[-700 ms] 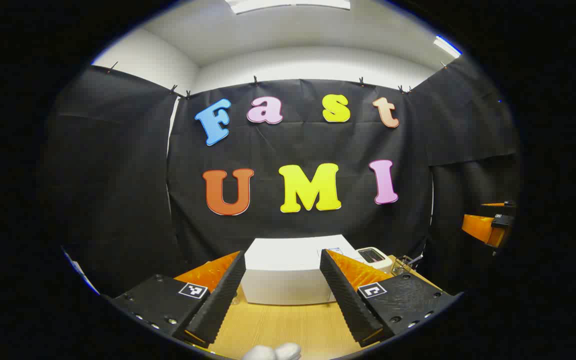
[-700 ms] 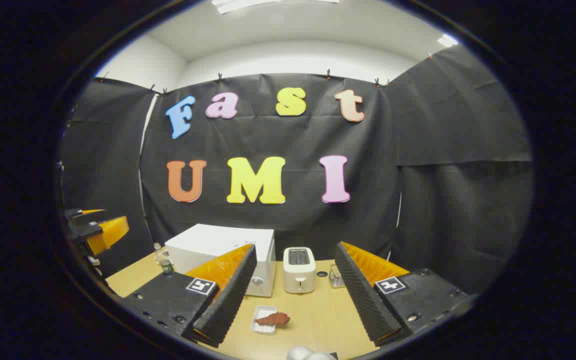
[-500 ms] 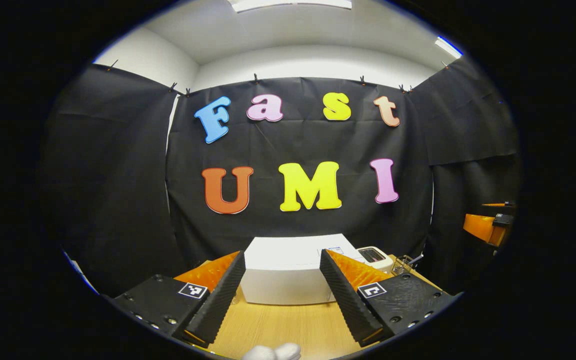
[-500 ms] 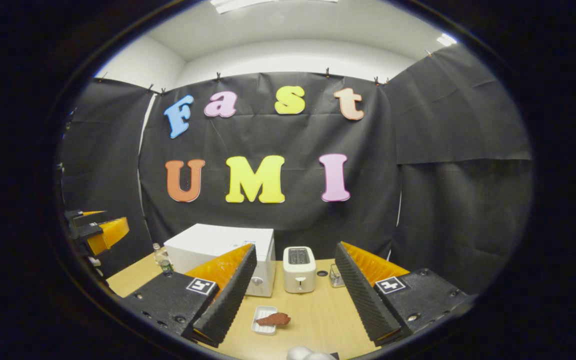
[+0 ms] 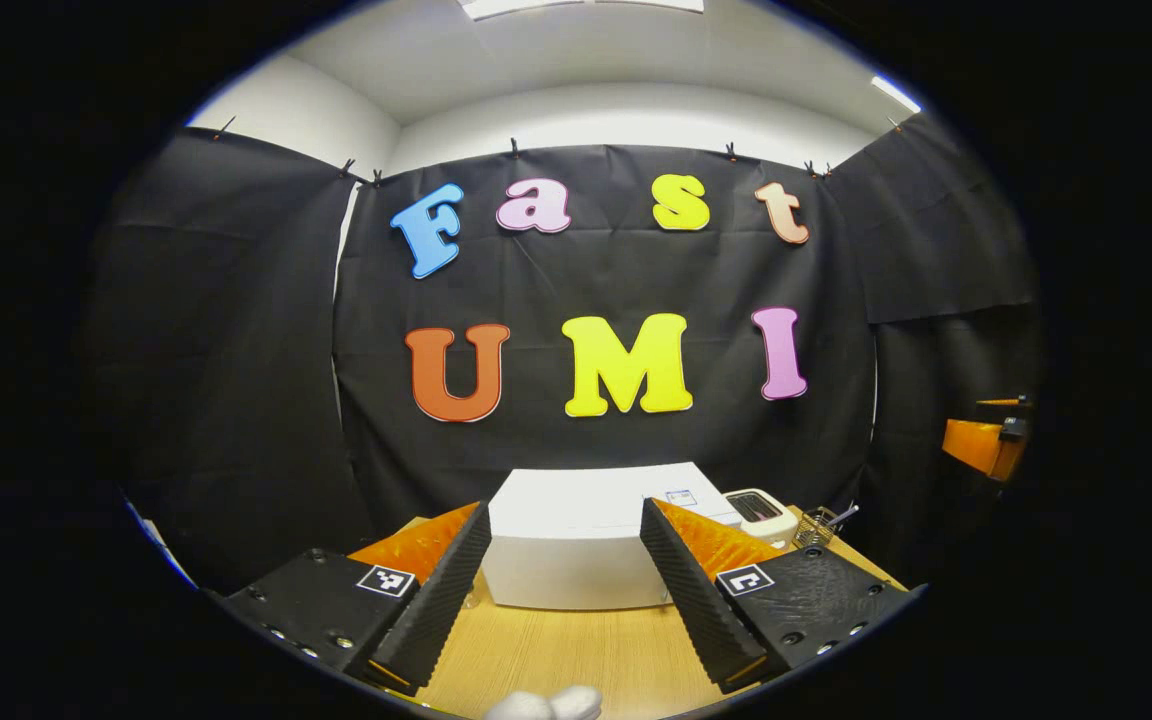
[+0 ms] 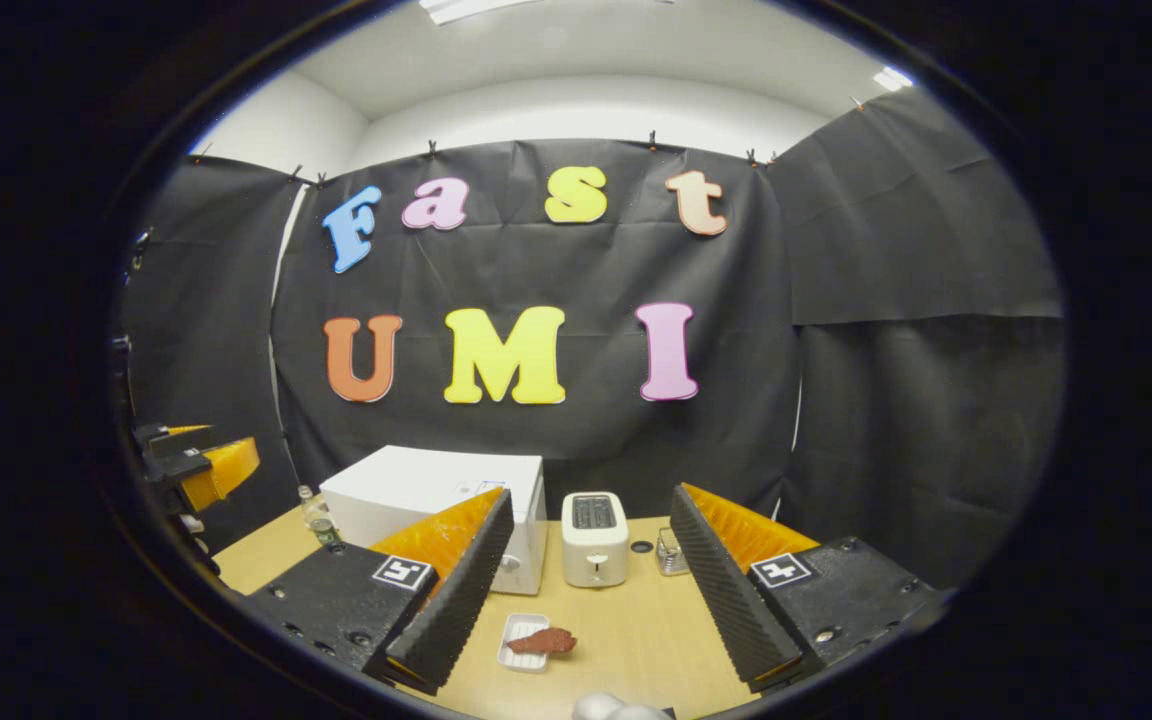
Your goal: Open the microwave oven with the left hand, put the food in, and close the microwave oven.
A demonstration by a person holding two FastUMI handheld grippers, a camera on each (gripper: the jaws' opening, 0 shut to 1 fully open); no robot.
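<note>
A white microwave oven [image 5: 576, 535] stands shut on the wooden table [image 5: 556, 655], straight ahead of my left gripper [image 5: 564, 590], which is open and holds nothing. In the right gripper view the microwave oven [image 6: 436, 500] sits at the left, and a brown piece of food [image 6: 543, 641] lies on a small white tray [image 6: 521, 655] in front of it. My right gripper [image 6: 586, 590] is open above the table, with the food low between its fingers and farther off. The left gripper [image 6: 206, 465] also appears at the far left of the right gripper view.
A white toaster [image 6: 593, 538] stands right of the microwave oven, with a small wire holder [image 6: 673, 555] beside it. A bottle [image 6: 316, 515] stands left of the microwave oven. The other gripper [image 5: 981, 445] shows at the right edge of the left gripper view.
Both views have shifted slightly: the wall has slid up a little and the microwave oven looks marginally nearer. Both grippers stay open and hold nothing.
</note>
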